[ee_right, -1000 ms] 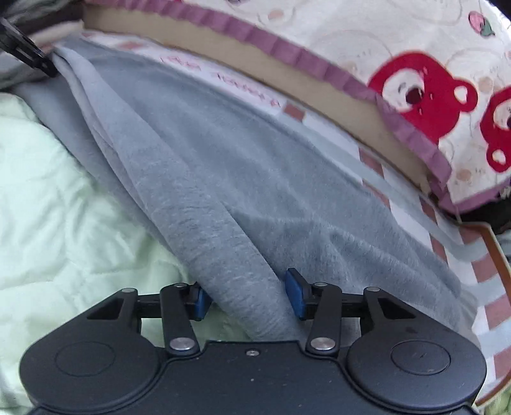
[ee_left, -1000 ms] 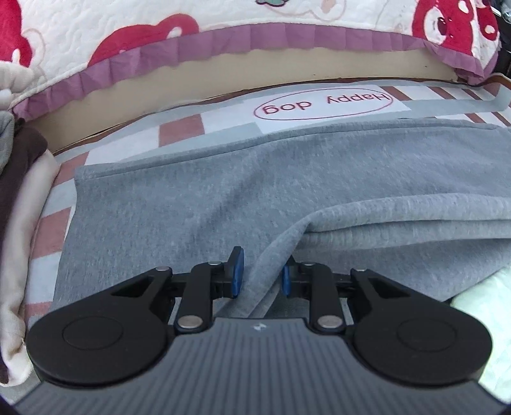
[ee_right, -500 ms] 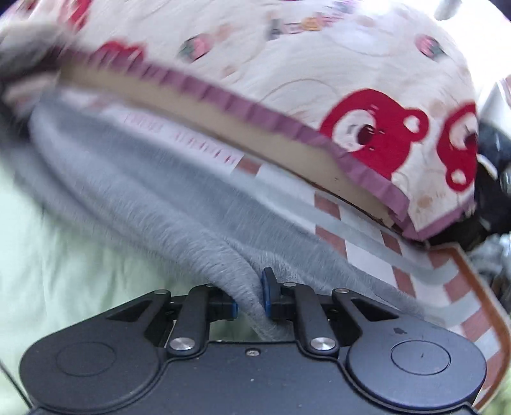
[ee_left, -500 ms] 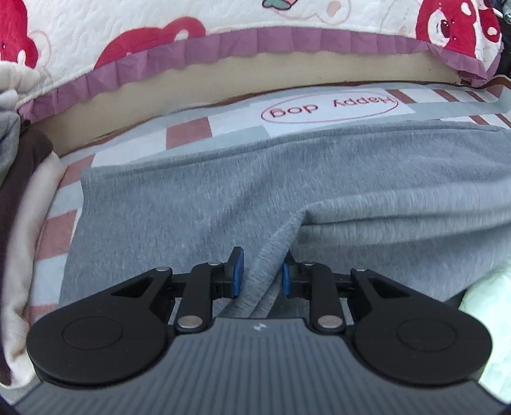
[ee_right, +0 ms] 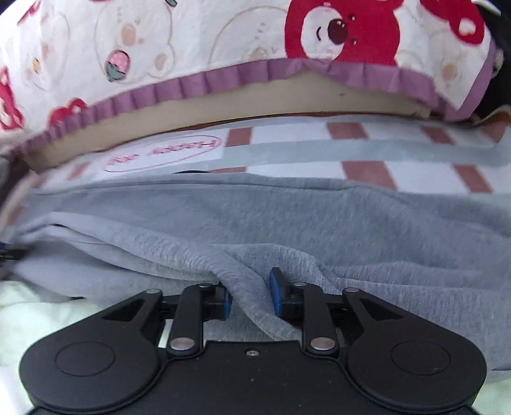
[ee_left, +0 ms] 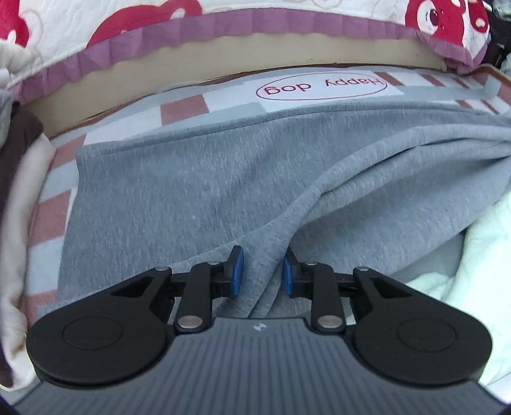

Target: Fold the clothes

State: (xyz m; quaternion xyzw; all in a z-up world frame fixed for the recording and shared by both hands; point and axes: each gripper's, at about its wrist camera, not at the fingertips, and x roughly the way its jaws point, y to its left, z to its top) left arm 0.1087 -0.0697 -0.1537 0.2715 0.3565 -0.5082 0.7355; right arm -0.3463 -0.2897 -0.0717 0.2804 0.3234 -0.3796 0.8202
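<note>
the grey garment [ee_left: 179, 198] lies spread on the checked mat [ee_left: 182, 107], its long axis running crosswise to both pairs of jaws, and its near edge is gathered up into each of them. the left gripper [ee_left: 260, 271] has its blue pads narrowed onto a raised ridge of cloth that passes between them, so it reads as pinching the garment; from there the ridge climbs away ahead and to the right of the jaws. the right gripper [ee_right: 250, 295] grips a similar fold, with cloth filling the gap between its pads and draping down on both sides. both hold the same near edge, neither clearly nearer to it than the other, and the far edge lies straight ahead of the jaws, just short of the printed label [ee_left: 321, 86] and the sofa cushion [ee_left: 223, 28]. in my judgement the coming move turns on that: the held edge has flat grey cloth ahead of it to be carried over. the left view shows the garment's left end square and flat, with a pile of other clothes [ee_left: 19, 191] beyond it; the right view, somewhat blurred, shows layered folds to the left of its jaws, and pale green bedding [ee_right: 41, 316] below them.
</note>
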